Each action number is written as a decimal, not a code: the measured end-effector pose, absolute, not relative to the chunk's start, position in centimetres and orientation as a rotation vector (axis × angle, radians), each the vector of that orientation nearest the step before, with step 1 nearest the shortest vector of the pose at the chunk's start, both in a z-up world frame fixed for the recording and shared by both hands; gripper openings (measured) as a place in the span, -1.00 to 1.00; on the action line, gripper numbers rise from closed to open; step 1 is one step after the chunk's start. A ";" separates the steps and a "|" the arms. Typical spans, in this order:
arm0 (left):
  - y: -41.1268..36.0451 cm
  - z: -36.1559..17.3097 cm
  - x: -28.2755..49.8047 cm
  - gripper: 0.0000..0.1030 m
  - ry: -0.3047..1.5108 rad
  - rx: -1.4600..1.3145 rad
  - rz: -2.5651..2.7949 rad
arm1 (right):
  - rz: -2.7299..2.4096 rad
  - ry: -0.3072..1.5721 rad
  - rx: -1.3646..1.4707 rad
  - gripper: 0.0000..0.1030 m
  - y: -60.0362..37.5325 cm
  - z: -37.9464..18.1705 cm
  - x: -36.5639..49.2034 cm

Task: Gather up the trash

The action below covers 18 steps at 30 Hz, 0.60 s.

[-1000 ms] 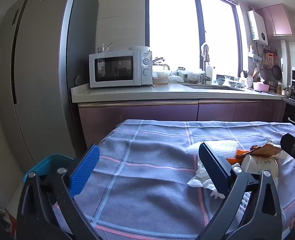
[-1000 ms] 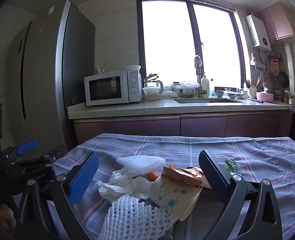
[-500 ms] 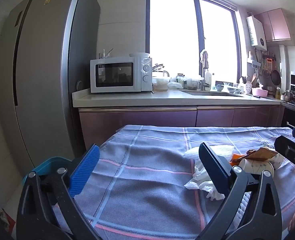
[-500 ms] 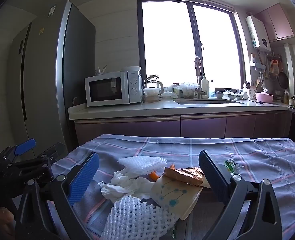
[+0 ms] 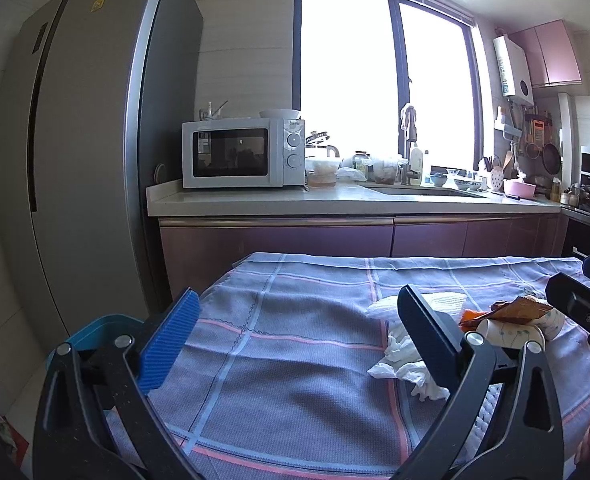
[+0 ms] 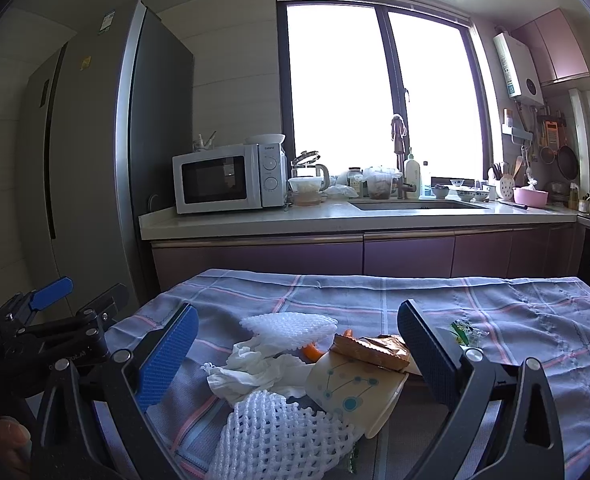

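Sunlit kitchen, checked tablecloth (image 6: 435, 304) over the table; trash sits heaped on it: paper cup (image 6: 355, 388), tissue (image 6: 255, 368), foam net (image 6: 279, 436). Right gripper (image 6: 299, 356) gapes wide above the heap, left gripper (image 5: 295, 340) wide beside it

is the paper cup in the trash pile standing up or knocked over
Knocked over. The paper cup lies on its side on the checked tablecloth, its open rim toward the lower right, with a crumpled brown wrapper resting on top of it.
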<state>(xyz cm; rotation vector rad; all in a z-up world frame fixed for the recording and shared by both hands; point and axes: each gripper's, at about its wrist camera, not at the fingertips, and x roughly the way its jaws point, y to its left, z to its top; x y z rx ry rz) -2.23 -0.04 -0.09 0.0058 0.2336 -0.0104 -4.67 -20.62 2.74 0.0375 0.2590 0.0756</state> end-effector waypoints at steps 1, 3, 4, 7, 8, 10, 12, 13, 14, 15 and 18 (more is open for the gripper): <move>0.0 -0.1 -2.3 0.90 0.232 0.005 -0.009 | 0.075 0.258 0.037 0.87 -20.6 2.7 -4.7; 0.0 -0.2 -2.4 0.90 0.229 0.004 -0.010 | 0.075 0.257 0.038 0.87 -20.6 2.7 -4.8; 0.0 -0.1 -2.5 0.90 0.227 0.004 -0.009 | 0.075 0.257 0.039 0.87 -20.6 2.8 -4.8; 0.0 0.0 -2.5 0.90 0.224 0.004 -0.008 | 0.074 0.258 0.036 0.87 -20.5 2.8 -4.8; 0.0 0.0 -2.5 0.90 0.223 0.004 -0.008 | 0.075 0.260 0.038 0.87 -20.5 2.7 -4.8; 0.1 0.0 -2.6 0.90 0.221 0.003 -0.008 | 0.074 0.259 0.039 0.87 -20.4 2.8 -4.8; 0.1 0.1 -2.6 0.90 0.219 0.003 -0.008 | 0.074 0.260 0.040 0.87 -20.4 2.8 -4.8; 0.1 0.1 -2.6 0.90 0.219 0.004 -0.007 | 0.074 0.260 0.040 0.87 -20.4 2.8 -4.8; 0.2 0.1 -2.6 0.90 0.219 0.004 -0.006 | 0.074 0.260 0.041 0.87 -20.4 2.8 -4.8; 0.2 0.0 -2.6 0.90 0.218 0.004 -0.006 | 0.075 0.260 0.042 0.87 -20.5 2.8 -4.8; 0.2 0.0 -2.6 0.90 0.218 0.004 -0.006 | 0.075 0.260 0.042 0.87 -20.4 2.7 -4.8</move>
